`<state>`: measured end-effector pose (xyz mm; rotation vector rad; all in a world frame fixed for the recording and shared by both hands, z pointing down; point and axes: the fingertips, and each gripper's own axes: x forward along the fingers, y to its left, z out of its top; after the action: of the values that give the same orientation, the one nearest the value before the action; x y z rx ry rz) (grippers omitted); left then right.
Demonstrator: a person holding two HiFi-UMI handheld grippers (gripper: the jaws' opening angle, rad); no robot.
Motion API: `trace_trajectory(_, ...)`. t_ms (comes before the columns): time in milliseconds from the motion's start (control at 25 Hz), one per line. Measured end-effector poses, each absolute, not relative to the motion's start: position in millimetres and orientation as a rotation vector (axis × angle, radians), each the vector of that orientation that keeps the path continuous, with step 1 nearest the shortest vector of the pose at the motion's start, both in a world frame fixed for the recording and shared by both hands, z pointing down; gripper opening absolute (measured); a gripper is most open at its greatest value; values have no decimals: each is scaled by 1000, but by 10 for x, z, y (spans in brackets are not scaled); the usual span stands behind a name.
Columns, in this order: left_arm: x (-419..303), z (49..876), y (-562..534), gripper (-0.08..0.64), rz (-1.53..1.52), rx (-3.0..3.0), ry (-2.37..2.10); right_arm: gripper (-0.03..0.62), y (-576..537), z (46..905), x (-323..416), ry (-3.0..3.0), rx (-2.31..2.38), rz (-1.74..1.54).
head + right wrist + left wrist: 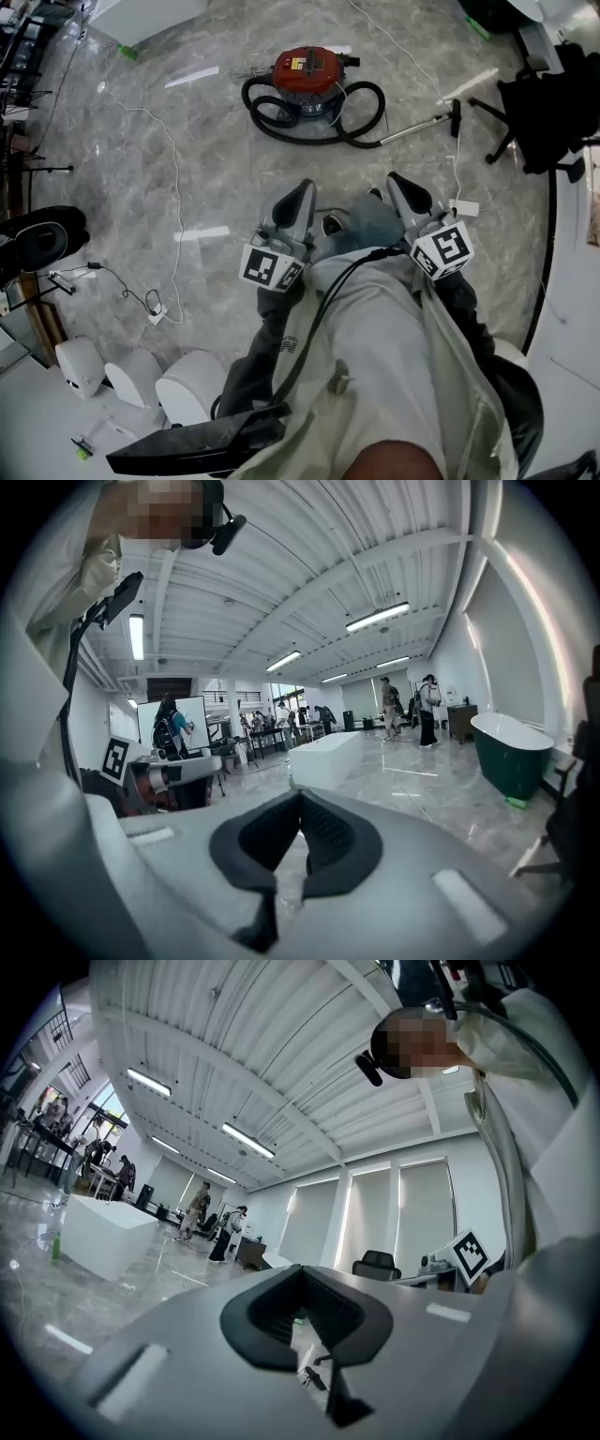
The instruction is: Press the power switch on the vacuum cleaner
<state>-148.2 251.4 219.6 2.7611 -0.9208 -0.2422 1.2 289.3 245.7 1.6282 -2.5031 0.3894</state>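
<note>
Head view: vacuum [307,77] sits on the floor [211,159] well ahead, left gripper [302,187] and right gripper [397,180] both empty, jaws closed.

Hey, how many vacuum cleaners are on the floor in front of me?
1. The red vacuum cleaner sits on the marble floor ahead, its black hose coiled around it. Others could be out of frame.
</note>
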Motion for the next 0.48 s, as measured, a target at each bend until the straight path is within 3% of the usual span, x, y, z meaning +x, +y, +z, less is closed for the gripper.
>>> trace_trajectory(480,-1258,2475,1604,6,-141,2660,-1041,2,1792,2906,378,-2533,1546,554)
